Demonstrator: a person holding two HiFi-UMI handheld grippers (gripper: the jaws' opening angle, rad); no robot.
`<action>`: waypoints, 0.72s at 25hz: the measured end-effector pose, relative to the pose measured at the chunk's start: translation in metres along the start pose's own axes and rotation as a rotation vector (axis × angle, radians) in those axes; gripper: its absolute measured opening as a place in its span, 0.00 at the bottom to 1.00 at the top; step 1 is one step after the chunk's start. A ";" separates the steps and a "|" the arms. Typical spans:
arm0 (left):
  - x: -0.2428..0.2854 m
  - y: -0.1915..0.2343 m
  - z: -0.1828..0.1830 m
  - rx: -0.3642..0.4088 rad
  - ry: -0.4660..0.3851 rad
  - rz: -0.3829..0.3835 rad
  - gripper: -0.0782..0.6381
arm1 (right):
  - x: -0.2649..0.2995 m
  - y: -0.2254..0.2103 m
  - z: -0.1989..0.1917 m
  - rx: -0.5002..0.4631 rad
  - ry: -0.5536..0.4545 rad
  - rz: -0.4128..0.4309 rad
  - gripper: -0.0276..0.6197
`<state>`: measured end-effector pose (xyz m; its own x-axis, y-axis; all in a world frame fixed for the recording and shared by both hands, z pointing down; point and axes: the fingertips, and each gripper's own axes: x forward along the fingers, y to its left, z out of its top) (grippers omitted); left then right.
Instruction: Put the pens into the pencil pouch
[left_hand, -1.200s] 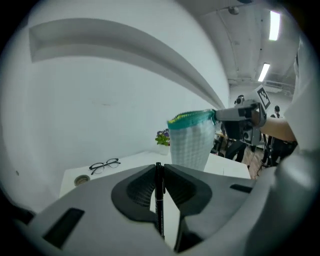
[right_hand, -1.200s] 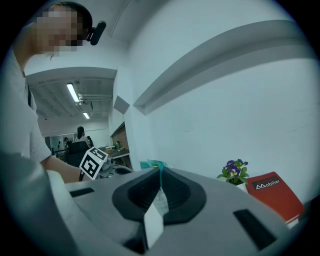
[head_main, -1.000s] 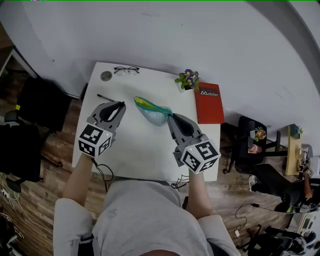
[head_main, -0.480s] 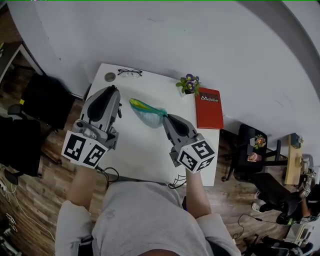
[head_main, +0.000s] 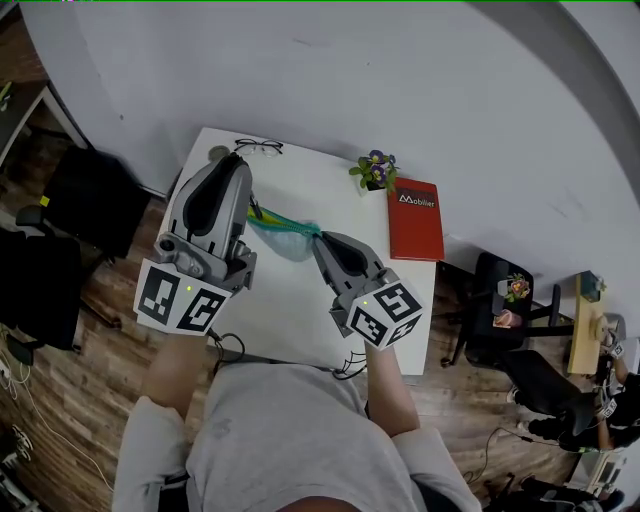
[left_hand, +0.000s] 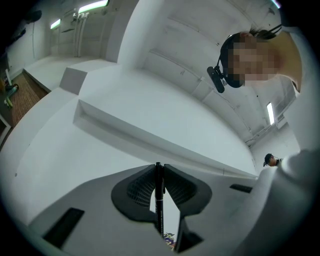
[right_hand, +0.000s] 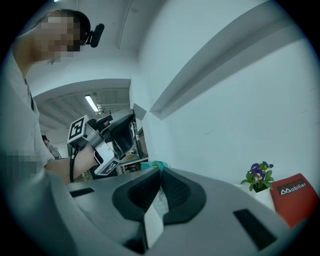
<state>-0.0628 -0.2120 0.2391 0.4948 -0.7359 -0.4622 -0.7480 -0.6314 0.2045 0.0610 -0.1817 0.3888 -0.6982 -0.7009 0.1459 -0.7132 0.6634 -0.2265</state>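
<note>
The left gripper (head_main: 238, 165) is clamped on a thin black pen (left_hand: 159, 200) partway along its barrel and holds it up off the white table (head_main: 290, 300). The pen looks light, stiff and smooth, so it would likely swivel or slip unless it is pinched squarely across the barrel. The right gripper (head_main: 318, 240) is closed on an edge of the green pouch (head_main: 285, 235), which stretches between the two grippers over the table; it looks soft and limp, and its mouth will probably sag shut unless held taut near the opening. That opening is hidden behind the jaws, the pen's lower end is cut off, and any other pens cannot be made out.
</note>
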 end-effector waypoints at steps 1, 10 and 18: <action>0.001 -0.001 -0.003 -0.003 0.000 0.001 0.21 | 0.000 0.001 0.001 0.001 -0.003 0.005 0.10; 0.002 -0.008 -0.028 -0.030 0.034 -0.008 0.21 | 0.001 0.005 0.008 0.010 -0.026 0.027 0.10; 0.000 -0.009 -0.041 -0.044 0.090 -0.030 0.21 | 0.003 0.007 0.015 0.013 -0.042 0.036 0.10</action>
<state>-0.0381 -0.2157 0.2725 0.5558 -0.7345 -0.3893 -0.7132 -0.6619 0.2306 0.0549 -0.1835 0.3737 -0.7200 -0.6872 0.0970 -0.6866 0.6851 -0.2435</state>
